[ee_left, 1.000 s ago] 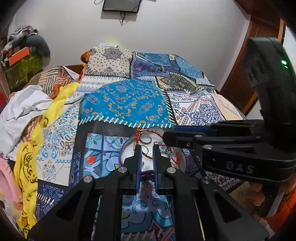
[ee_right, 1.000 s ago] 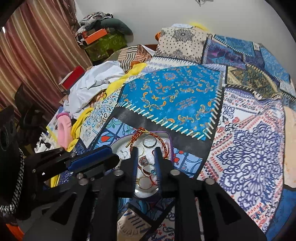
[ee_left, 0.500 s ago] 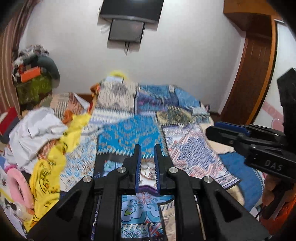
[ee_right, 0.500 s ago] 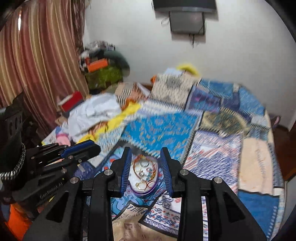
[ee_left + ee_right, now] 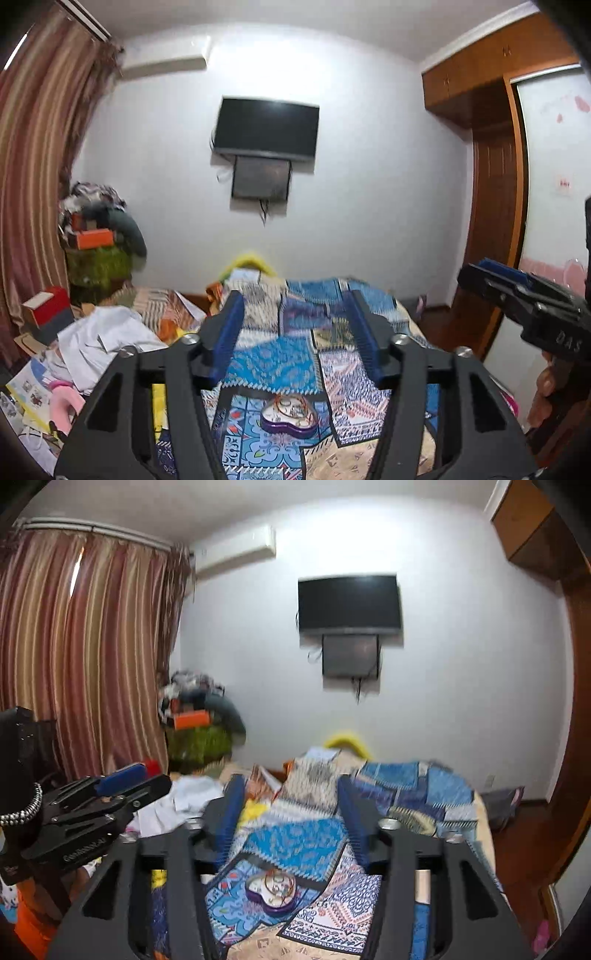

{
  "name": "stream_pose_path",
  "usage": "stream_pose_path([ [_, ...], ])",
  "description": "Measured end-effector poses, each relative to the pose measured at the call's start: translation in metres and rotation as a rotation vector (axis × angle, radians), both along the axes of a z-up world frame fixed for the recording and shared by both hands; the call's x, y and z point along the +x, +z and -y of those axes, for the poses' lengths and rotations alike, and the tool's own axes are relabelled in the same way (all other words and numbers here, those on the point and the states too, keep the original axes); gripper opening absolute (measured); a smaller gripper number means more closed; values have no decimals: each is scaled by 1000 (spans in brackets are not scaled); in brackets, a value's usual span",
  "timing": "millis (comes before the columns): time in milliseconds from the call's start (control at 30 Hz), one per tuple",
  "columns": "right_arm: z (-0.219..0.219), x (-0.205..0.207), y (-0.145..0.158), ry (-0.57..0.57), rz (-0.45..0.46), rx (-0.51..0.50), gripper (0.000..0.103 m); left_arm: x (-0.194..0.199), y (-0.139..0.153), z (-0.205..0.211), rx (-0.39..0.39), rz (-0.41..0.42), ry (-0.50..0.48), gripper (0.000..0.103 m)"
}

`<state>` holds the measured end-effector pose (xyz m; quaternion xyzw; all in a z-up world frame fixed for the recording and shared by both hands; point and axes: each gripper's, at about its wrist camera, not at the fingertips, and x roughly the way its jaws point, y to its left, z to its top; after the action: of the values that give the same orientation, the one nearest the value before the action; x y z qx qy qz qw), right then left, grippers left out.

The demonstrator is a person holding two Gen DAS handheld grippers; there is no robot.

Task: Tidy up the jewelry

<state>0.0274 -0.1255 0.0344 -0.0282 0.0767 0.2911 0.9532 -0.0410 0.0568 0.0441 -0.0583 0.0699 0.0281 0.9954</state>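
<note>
A purple heart-shaped jewelry box [image 5: 289, 419] lies open on the patterned bed cover, with bangles and a red-orange necklace [image 5: 291, 405] inside. It also shows in the right wrist view [image 5: 272, 889]. My left gripper [image 5: 295, 325] is open and empty, held well above and back from the box. My right gripper [image 5: 290, 805] is open and empty too, also high above the box. The right gripper shows at the right edge of the left wrist view [image 5: 517, 295]; the left gripper shows at the left of the right wrist view [image 5: 110, 790].
The bed cover [image 5: 280, 358] is a blue patchwork. White and yellow clothes [image 5: 99, 343] pile on its left side. A red box [image 5: 46, 308] and a heap of bags [image 5: 99, 243] stand left. A TV [image 5: 266, 129] hangs on the far wall; a wooden wardrobe [image 5: 491, 221] stands right.
Both grippers have lifted up and pulled back from the jewelry box, and both have opened wide. The box now looks small and far below.
</note>
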Motion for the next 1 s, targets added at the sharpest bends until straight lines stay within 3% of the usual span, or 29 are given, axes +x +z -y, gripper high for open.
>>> stream_pose_path([
  [133, 1, -15, 2, -35, 48, 12, 71, -19, 4, 4, 25, 33, 41, 88],
  [167, 1, -16, 2, -42, 54, 16, 79, -22, 5, 6, 35, 38, 49, 94],
  [300, 1, -23, 0, -92, 82, 43, 103, -29, 3, 9, 60, 40, 67, 100],
  [1000, 9, -33, -6, -104, 66, 32, 103, -33, -3, 9, 39, 26, 83, 103],
])
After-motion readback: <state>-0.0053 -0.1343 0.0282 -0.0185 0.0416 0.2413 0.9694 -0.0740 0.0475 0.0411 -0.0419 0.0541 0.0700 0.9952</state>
